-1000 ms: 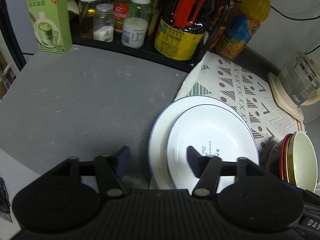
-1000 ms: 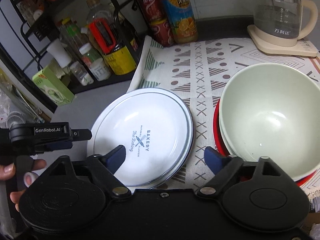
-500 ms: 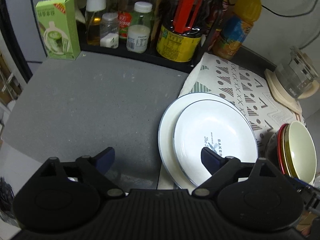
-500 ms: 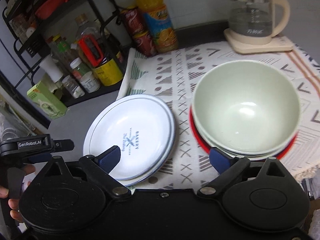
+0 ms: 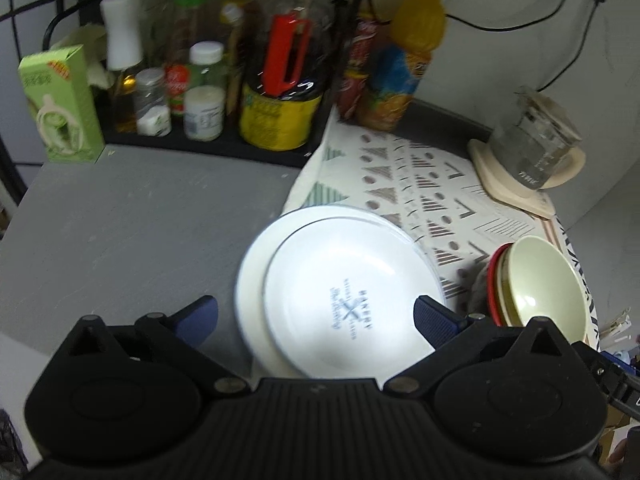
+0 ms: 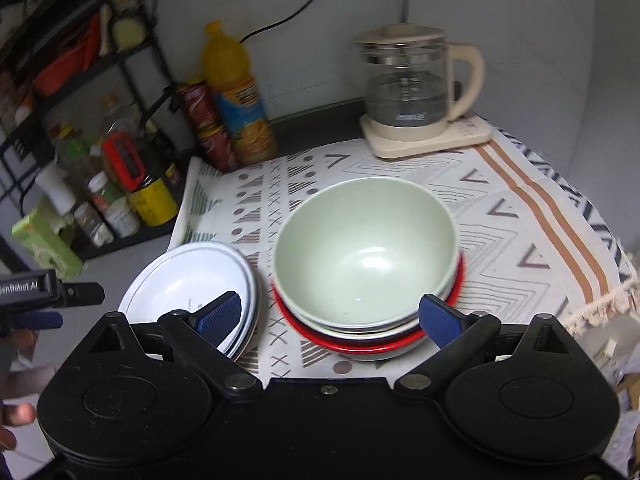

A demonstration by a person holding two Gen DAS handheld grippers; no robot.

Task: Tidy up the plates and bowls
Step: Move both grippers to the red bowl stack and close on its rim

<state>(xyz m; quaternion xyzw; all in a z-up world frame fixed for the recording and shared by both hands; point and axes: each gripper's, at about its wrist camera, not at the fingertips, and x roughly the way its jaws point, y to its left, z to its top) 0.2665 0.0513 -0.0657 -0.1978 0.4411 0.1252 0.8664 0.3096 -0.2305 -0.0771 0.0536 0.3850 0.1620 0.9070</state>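
Stacked white plates [image 5: 340, 292] at centre frame in the left wrist view, half on the grey counter [image 5: 132, 220], half on the patterned cloth [image 5: 436, 196] — nested bowls [image 6: 366, 264], pale green on top and red-rimmed below, just to their right on the cloth. Left gripper [image 5: 316, 318] raised above the plates with jaws spread wide, empty; right gripper [image 6: 330, 320] likewise wide and empty above the bowls. Farther back — glass kettle [image 6: 412, 92] at upper right, orange juice bottle [image 6: 236, 92] and rack of bottles [image 5: 208, 80] toward upper left.

Home kitchen: condiment rack [image 5: 208, 92], glass kettle [image 6: 412, 92], patterned cloth [image 6: 500, 216]
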